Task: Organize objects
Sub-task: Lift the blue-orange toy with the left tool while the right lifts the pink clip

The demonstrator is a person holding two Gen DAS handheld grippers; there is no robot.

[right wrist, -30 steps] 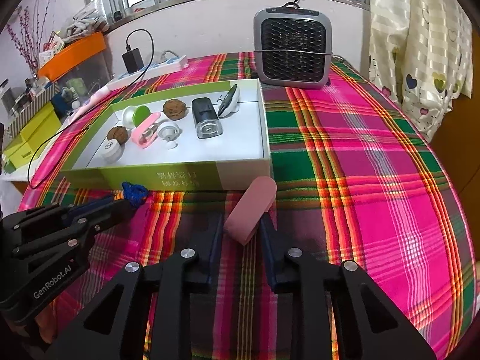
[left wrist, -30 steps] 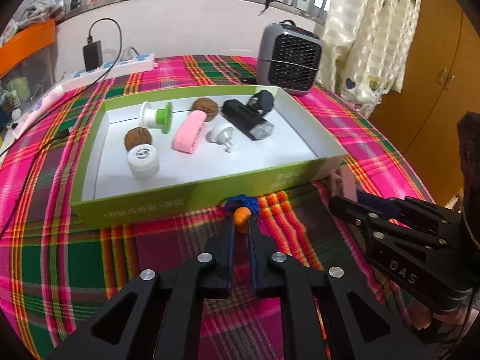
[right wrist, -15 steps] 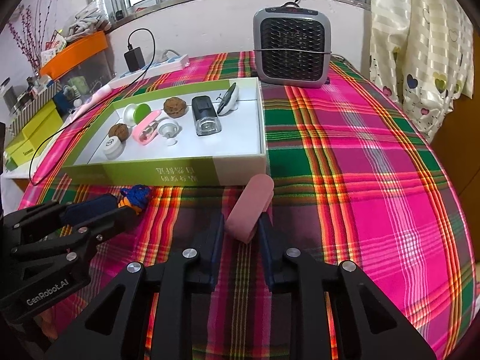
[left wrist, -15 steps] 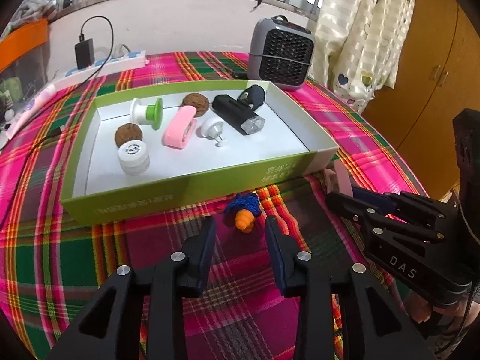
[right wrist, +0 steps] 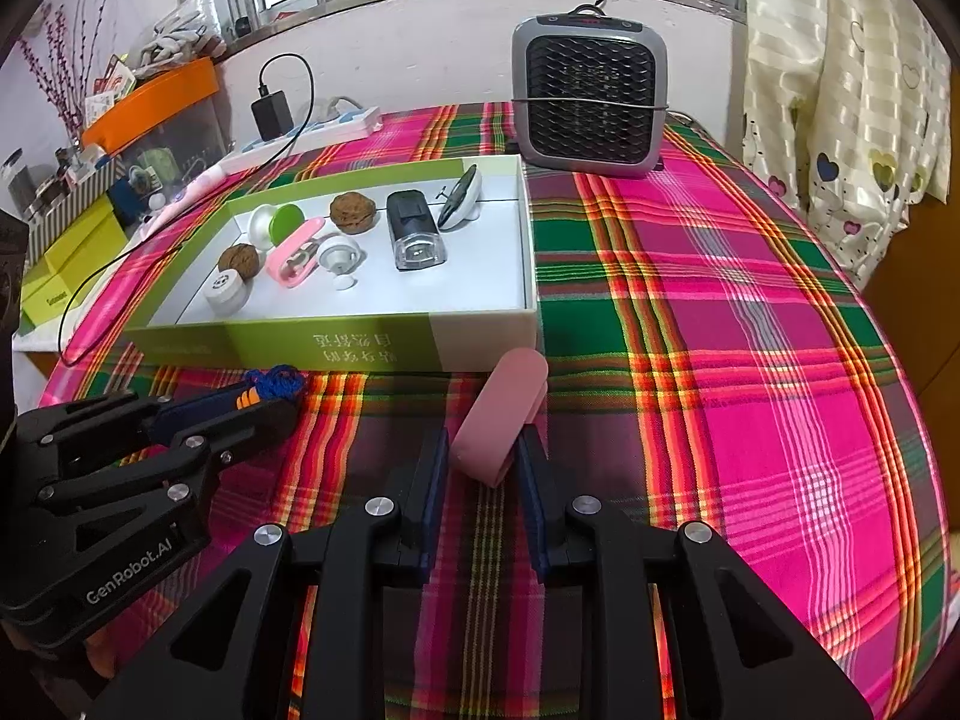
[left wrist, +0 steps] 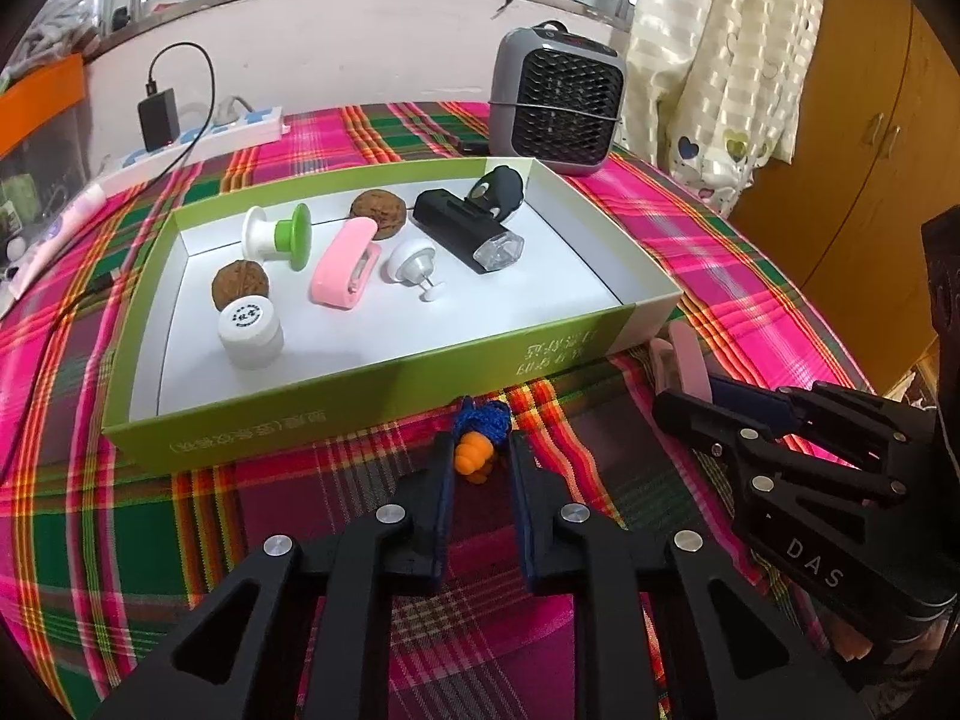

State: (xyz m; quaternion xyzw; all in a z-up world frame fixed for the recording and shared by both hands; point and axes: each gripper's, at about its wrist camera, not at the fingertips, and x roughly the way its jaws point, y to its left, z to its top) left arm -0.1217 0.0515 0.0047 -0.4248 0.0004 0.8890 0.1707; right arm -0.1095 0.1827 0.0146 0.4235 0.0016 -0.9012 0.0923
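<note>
Here, in the left wrist view, the left gripper [left wrist: 478, 457] is pinched shut on an orange toy [left wrist: 473, 461] with blue cord, just before the box [left wrist: 384, 402]; a snagged cord could tug it loose. In the right wrist view, the right gripper [right wrist: 482, 450] clamps a pink case [right wrist: 501, 414], its long axis pointing toward the box; gripped only at its near end, it could pivot.

Left gripper [left wrist: 477, 462] is closing on an orange earplug [left wrist: 473, 459] with blue cord [left wrist: 483, 419], lying on plaid cloth [left wrist: 180, 516] before a green box [left wrist: 336, 402].
</note>
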